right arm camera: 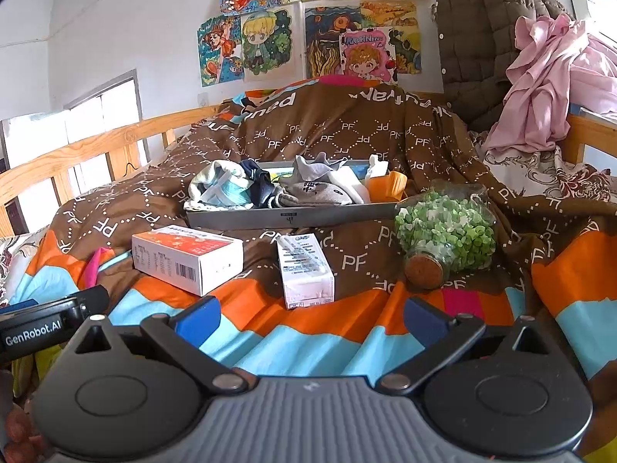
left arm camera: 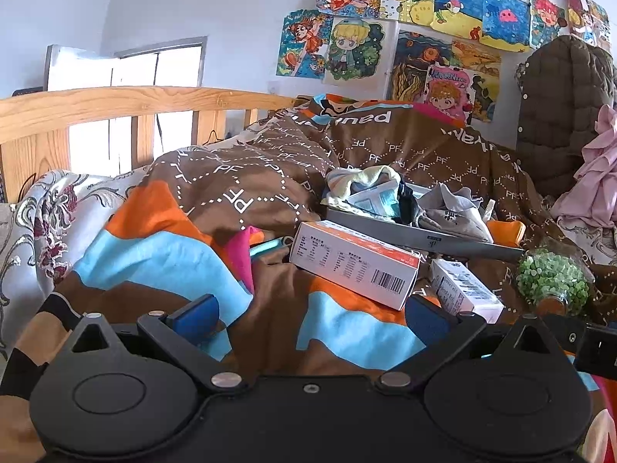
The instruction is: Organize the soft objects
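Soft items, socks and small cloths (right arm camera: 308, 189), lie heaped in a shallow grey tray (right arm camera: 293, 218) set on the bed's brown, orange and blue quilt (right arm camera: 347, 131). A pale yellow-and-white cloth (right arm camera: 210, 187) hangs over the tray's left end; grey socks (right arm camera: 320, 193) sit at its middle; an orange piece (right arm camera: 387, 187) stands at its right end. In the left wrist view the same tray (left arm camera: 389, 227) shows the heap (left arm camera: 385, 193) tilted toward the camera.

Just in front of the tray lie an orange-and-white carton (right arm camera: 185, 258), a smaller white carton (right arm camera: 306, 270) and, to the right, a corked glass jar of green bits (right arm camera: 443, 235), on its side. None touches the tray as far as can be told.

Right gripper (right arm camera: 308, 320): jaws apart, empty, above the quilt, near the cartons. Left gripper (left arm camera: 308, 316): jaws apart, empty, with the orange-and-white carton (left arm camera: 354, 264) just ahead.

Beyond: a wooden bed rail (left arm camera: 115, 104), drawings on the wall (right arm camera: 308, 38), a brown quilted coat (right arm camera: 482, 38) and a pink garment (right arm camera: 547, 77).
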A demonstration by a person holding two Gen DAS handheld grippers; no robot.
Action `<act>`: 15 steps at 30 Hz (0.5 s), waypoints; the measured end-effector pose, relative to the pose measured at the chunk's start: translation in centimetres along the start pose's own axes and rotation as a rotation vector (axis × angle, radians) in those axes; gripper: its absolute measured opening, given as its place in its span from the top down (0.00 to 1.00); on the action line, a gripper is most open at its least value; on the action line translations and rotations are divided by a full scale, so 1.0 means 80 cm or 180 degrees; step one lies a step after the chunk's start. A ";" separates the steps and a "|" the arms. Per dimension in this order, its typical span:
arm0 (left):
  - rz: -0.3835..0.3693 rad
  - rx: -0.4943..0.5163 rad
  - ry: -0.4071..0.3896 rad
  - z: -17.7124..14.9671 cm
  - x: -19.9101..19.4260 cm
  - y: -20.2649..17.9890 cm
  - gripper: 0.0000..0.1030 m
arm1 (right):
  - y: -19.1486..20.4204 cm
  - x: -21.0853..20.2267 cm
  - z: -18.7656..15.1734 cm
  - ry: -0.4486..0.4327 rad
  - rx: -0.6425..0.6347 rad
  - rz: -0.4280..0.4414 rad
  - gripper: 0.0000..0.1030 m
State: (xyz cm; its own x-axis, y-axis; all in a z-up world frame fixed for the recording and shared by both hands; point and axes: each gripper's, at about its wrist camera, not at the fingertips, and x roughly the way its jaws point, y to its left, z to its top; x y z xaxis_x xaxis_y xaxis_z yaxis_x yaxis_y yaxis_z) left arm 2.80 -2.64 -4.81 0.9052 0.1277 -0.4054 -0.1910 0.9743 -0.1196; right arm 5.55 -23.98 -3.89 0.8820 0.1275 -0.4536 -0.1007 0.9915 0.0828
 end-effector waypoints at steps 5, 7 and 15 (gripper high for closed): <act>0.0000 0.0018 0.0002 0.000 0.000 -0.002 0.01 | 0.001 0.000 0.001 0.0011 -0.0008 0.0003 0.00; 0.0005 0.0018 0.0003 -0.001 0.000 -0.002 0.01 | 0.001 0.000 0.001 0.0012 -0.0008 0.0002 0.00; 0.0019 0.0025 0.0011 -0.001 0.001 -0.002 0.01 | 0.001 0.000 0.001 0.0011 -0.0008 0.0002 0.00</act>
State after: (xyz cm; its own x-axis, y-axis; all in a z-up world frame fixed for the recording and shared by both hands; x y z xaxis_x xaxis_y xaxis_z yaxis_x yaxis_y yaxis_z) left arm 2.87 -2.80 -4.89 0.9027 0.1329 -0.4092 -0.1935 0.9749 -0.1101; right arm 5.59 -23.89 -3.81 0.8804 0.1282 -0.4565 -0.1024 0.9914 0.0810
